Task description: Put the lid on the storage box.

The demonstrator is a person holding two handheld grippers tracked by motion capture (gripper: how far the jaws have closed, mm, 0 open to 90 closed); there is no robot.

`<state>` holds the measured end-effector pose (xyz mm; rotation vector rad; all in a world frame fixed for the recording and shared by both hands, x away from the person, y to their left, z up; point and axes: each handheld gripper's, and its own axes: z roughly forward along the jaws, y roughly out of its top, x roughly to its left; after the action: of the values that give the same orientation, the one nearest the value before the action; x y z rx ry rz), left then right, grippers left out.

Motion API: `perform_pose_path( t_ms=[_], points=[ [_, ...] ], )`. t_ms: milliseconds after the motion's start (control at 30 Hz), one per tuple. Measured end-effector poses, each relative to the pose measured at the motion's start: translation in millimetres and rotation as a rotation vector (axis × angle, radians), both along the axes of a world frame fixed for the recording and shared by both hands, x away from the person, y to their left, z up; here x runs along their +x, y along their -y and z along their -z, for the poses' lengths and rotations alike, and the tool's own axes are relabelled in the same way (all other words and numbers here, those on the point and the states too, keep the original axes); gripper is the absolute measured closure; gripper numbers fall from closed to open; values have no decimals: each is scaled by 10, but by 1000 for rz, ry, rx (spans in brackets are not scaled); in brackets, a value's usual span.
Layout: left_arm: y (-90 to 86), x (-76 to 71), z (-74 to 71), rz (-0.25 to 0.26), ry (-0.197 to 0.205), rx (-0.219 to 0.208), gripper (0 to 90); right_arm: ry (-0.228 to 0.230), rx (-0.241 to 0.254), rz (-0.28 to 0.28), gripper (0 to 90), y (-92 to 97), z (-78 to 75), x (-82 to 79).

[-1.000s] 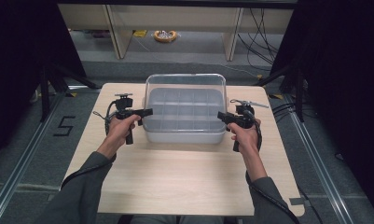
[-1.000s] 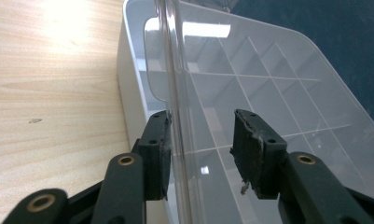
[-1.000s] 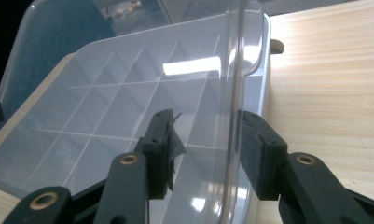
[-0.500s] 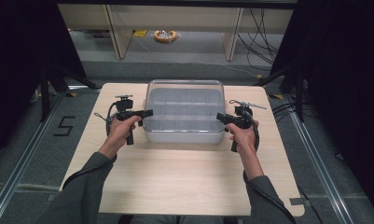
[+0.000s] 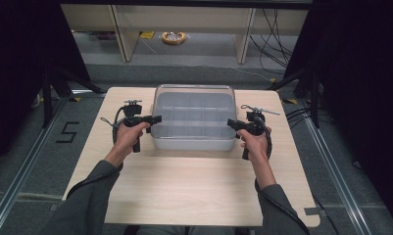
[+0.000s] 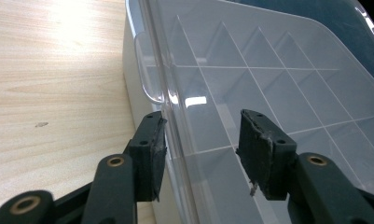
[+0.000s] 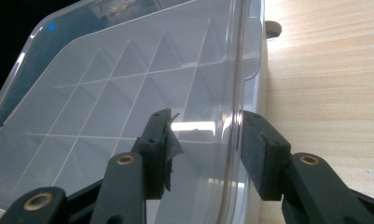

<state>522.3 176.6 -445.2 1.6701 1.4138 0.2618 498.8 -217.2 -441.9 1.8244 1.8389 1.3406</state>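
A clear plastic box [image 5: 194, 143] with inner dividers stands at the back middle of the table, its see-through lid [image 5: 194, 108] lying on top. My left gripper [image 5: 157, 119] is at the lid's left edge. In the left gripper view its jaws [image 6: 201, 140] straddle the lid's rim [image 6: 168, 93]; they have just been opening, and the inner pad stands apart from the lid. My right gripper [image 5: 230, 123] is at the lid's right edge. Its jaws [image 7: 205, 140] straddle the rim [image 7: 238, 70] with a gap on the inner side.
The light wooden table [image 5: 184, 191] has bare room in front of the box and narrow strips on either side. Black cables trail from both grippers. Dark curtains flank the table, and shelving legs stand on the floor behind it.
The lid has sunk from a raised position onto the box. Both hands have stayed at its sides.
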Motion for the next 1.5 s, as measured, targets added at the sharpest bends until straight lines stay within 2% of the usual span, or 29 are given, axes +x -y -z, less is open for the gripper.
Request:
perform_pose_path(
  t_ms=[67,100,167,233,267,333,400,567,600,633,700,733,800,900,933,967,1000,1067,1100,1133,1167,1200,1233,1267,1333,1400,1433,1467,1500],
  points=[
    [-2,1,0,-2,-2,-2,511,4,4,4,567,-4,4,2],
    [4,2,2,-7,-7,11,507,-5,-1,7,566,-3,1,1],
    [39,-7,29,11,9,93,556,8,-9,8,556,5,2,8],
    [61,-11,43,3,7,83,515,-19,40,13,560,13,-10,-1],
    [62,-6,37,6,3,86,511,2,12,5,551,12,-7,2],
    [62,2,30,-1,-8,81,519,14,-7,-3,544,24,10,17],
    [50,0,27,10,-13,93,522,9,-19,-1,538,11,-5,18],
    [11,14,47,3,-41,34,524,12,-34,-13,531,18,-16,43],
    [11,14,47,3,-41,34,524,12,-34,-13,531,18,-16,43],
    [13,11,49,1,-39,31,526,33,-51,-17,523,24,-6,53],
    [5,6,49,14,-44,48,531,22,-72,5,529,13,-36,35],
    [3,5,50,14,-45,44,532,13,-59,20,532,5,-54,27],
    [2,7,55,11,-44,34,534,0,-22,6,540,34,-66,20],
    [9,7,52,4,-46,31,535,-3,-39,13,540,26,-81,6],
    [9,7,52,4,-46,31,535,38,-77,-15,541,69,-61,28],
    [8,5,50,5,-47,37,535,38,-77,-15,541,69,-61,28],
    [2,4,48,10,-48,44,536,10,-51,6,545,39,-78,1],
    [-5,3,48,4,-57,30,538,25,-63,3,546,38,-67,1],
    [-11,0,48,4,-65,24,538,10,-50,6,546,29,-77,-9],
    [-11,0,48,4,-65,24,536,46,-89,-27,547,74,-70,4],
    [-20,-14,43,-14,-65,3,525,42,-74,-24,547,76,-87,-6],
    [-20,-14,43,-14,-65,3,514,49,-89,-18,547,82,-85,-5],
    [-46,-41,17,-20,-60,-8,501,-24,-7,16,546,28,-143,-61],
    [-65,-59,0,-18,-49,-10,495,63,-75,-25,545,90,-105,-24],
    [-92,-108,-48,-23,-31,-28,485,53,-67,-31,541,112,-142,-61],
    [-114,-141,-75,-17,-24,-23,473,37,-53,-13,540,97,-166,-89],
    [-130,-174,-99,-9,-16,-25,473,43,-52,-16,539,103,-180,-107],
    [-134,-219,-123,-7,-7,-34,468,69,-77,-37,539,137,-185,-113],
    [-147,-279,-144,17,-1,-21,462,78,-81,-49,538,151,-204,-148]
  ],
)
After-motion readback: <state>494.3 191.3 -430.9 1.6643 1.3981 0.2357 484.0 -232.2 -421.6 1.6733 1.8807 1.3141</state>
